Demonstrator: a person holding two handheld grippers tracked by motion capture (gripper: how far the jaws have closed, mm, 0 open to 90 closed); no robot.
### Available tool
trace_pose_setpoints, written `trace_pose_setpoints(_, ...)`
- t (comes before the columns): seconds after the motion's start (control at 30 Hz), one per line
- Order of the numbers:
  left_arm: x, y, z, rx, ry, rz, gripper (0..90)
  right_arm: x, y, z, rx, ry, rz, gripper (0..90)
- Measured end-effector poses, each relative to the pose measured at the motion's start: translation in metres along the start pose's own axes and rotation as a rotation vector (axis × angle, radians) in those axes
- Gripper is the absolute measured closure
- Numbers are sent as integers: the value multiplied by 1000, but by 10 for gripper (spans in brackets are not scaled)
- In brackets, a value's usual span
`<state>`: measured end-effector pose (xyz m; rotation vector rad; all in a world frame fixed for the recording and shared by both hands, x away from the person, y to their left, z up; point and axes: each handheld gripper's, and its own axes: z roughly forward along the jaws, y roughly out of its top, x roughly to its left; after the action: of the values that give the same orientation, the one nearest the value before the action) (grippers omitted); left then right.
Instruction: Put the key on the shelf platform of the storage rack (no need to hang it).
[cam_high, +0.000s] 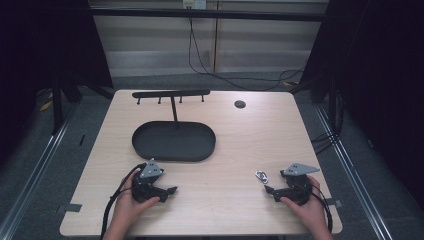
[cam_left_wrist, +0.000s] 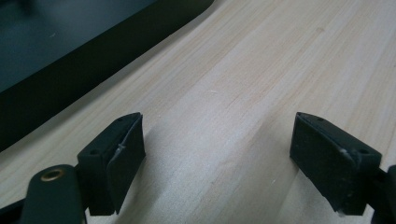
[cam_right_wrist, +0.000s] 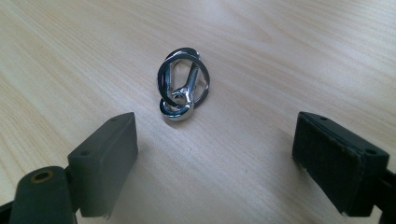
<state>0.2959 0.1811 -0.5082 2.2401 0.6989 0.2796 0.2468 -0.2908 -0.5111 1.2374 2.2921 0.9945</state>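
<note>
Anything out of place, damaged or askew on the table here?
Nothing stands out. The black tray with its hook rack stands upright, the metal clip lies alone on the table ahead of the open right tongs, and the left tongs are open too.

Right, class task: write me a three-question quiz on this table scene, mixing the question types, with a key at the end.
1. True or false: the small shiny silver metal clasp lies inside the black oval metal tray.
2. Which gripper is nearer the clasp? A) left gripper B) right gripper
3. Fill in: the black T-shaped hanger bar rises from the tray's ____ side, away from the person.

Key: 1 false, it lies on the light wooden table; 2 B; 3 far.
</note>
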Motion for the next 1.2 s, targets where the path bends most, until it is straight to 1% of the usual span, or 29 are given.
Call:
trace_pose_setpoints(0.2,0,0,0,-2,-3,-5,176,1,2,0,9,-11,12,155)
trace_pose_setpoints(0.23,0,0,0,-1,0,-1,176,0,5,0,32,-8,4,177)
trace_pose_setpoints(0.27,0,0,0,-1,0,-1,176,0,5,0,32,-8,4,177)
trace_pose_setpoints(0.3,0,0,0,-2,-2,-4,176,0,7,0,41,0,7,203)
trace_pose_setpoints(0.33,0,0,0,-3,-3,-6,177,0,12,0,66,-1,5,259)
trace_pose_setpoints(0.37,0,0,0,-3,-3,-6,176,0,12,0,66,-1,5,259)
trace_pose_setpoints(0.4,0,0,0,-1,-1,-3,176,1,17,2,95,21,-8,261)
trace_pose_setpoints(0.43,0,0,0,-1,-1,-3,176,1,17,2,95,21,-8,261)
trace_pose_setpoints(0.47,0,0,0,-2,-1,-4,176,3,22,4,127,34,-15,268)
trace_pose_setpoints(0.5,0,0,0,-2,-1,-4,176,3,22,4,127,34,-15,268)
trace_pose_setpoints(0.53,0,0,0,-2,0,-3,176,3,25,4,141,40,-15,283)
trace_pose_setpoints(0.57,0,0,0,-2,-1,-5,176,3,32,5,181,66,-16,308)
trace_pose_setpoints(0.6,0,0,0,-1,0,-1,176,4,35,6,202,67,-13,314)
trace_pose_setpoints(0.63,0,0,0,-1,0,-1,176,4,35,6,202,67,-13,314)
trace_pose_setpoints(0.67,0,0,0,-2,0,-3,176,4,39,7,233,66,-24,336)
trace_pose_setpoints(0.73,0,0,0,-1,-2,-3,177,4,45,9,262,70,-39,366)
trace_pose_setpoints(0.77,0,0,0,-2,0,-3,176,5,49,10,291,76,-30,385)
trace_pose_setpoints(0.8,0,0,0,-1,-1,-4,176,5,51,11,297,74,-38,396)
trace_pose_setpoints(0.93,0,0,0,-2,0,-3,176,8,62,18,368,76,-52,435)
trace_pose_setpoints(0.97,0,0,0,-2,-1,-5,176,9,65,19,376,69,-60,445)
trace_pose_setpoints(1.0,0,0,0,-1,0,0,176,11,67,20,386,66,-57,448)
trace_pose_setpoints(1.03,0,0,0,-2,0,-3,176,12,71,23,401,67,-68,452)
trace_pose_setpoints(1.17,0,0,0,-2,-2,-3,176,14,80,29,447,61,-76,464)
trace_pose_setpoints(1.2,0,0,0,-2,0,-2,177,13,81,31,456,60,-85,468)
